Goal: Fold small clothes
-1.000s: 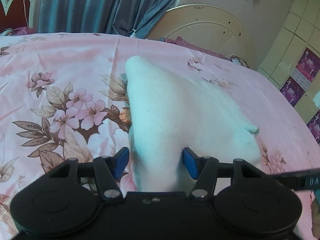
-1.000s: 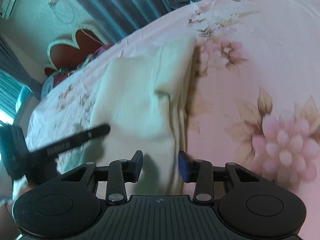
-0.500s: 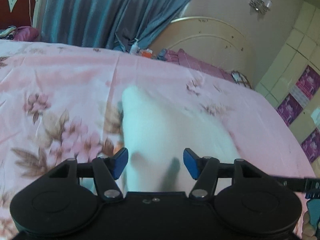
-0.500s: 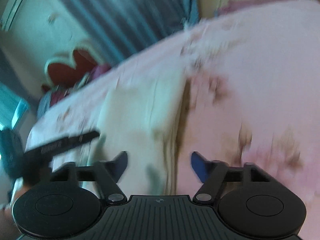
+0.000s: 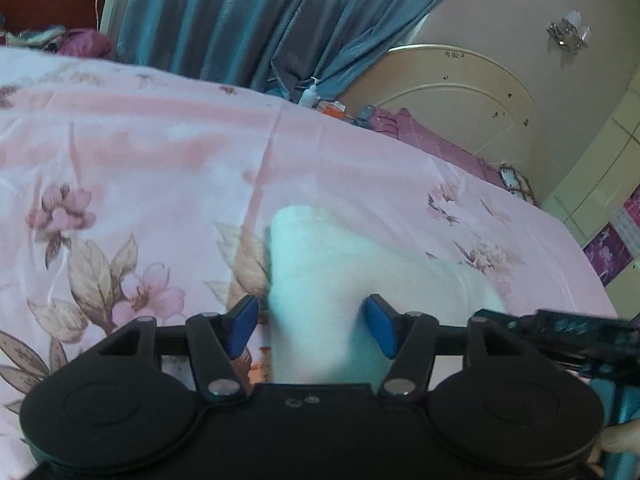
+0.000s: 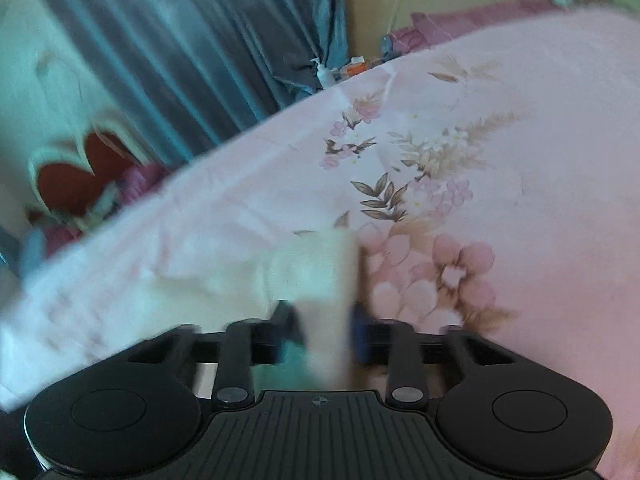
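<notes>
White garment (image 5: 320, 280) lies on the pink floral bed sheet (image 5: 140, 160), already bundled into a narrow folded shape, its far corner pointing toward 12 o'clock in the left wrist view. Left claw (image 5: 312, 326) spread open, blue pads either side of the cloth, nothing pinched; it looks raised off the bed, though height is hard to judge. The other tool's black finger pokes in at 3 o'clock.

Right wrist view is motion-blurred. Right claw (image 6: 324, 330) has a strip of the white garment (image 6: 320, 280) between its pads; the gap is narrow but the blur means I cannot tell if it is clamped or just closing around it. Rest of the cloth trails off toward 9 o'clock.

Progress judgement: at least one fold looks done, since the piece reads as a compact layered shape, not spread flat. Likely left: one more fold or a tidy-up of the edge near the right claw, then release. Curtain (image 5: 240, 12) and headboard (image 5: 460, 92) behind.
</notes>
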Demonstrator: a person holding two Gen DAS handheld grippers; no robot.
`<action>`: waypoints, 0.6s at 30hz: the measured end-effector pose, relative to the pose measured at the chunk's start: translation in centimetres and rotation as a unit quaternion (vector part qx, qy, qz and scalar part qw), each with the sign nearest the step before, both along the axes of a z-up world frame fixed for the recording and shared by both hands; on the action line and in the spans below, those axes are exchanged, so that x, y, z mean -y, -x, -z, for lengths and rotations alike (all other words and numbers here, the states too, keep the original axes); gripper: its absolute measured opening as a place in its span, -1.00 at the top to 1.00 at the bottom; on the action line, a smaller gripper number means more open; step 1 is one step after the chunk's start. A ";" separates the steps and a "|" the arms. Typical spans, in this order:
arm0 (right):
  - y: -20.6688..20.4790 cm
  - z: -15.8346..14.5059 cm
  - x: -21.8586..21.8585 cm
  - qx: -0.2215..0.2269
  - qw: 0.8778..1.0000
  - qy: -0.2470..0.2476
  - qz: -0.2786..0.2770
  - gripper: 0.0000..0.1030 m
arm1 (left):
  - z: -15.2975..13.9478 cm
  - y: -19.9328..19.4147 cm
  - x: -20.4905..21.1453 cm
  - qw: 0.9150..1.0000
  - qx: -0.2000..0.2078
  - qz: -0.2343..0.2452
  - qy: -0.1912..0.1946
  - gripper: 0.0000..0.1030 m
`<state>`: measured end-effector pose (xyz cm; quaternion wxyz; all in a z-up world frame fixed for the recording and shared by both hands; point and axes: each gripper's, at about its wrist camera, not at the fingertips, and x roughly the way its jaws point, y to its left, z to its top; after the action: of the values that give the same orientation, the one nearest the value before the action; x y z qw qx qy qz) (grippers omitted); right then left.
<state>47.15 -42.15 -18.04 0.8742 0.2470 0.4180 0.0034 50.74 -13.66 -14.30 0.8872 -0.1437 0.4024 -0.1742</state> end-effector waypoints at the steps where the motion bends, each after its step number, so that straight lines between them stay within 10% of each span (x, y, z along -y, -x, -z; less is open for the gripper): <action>1: 0.0 0.2 0.0 0.000 1.000 0.002 -0.002 0.43 | 0.0 0.0 -0.1 1.000 -0.002 -0.004 0.004 -0.17; 18: 0.3 -1.0 0.0 0.038 0.998 0.055 -0.003 0.00 | -1.4 -1.1 1.7 0.997 0.018 -0.001 -0.069 -0.51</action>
<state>46.89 -42.12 -17.00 0.9016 0.1969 0.3852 -0.0077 51.85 -15.33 -12.87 0.9022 -0.0792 0.3976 -0.1473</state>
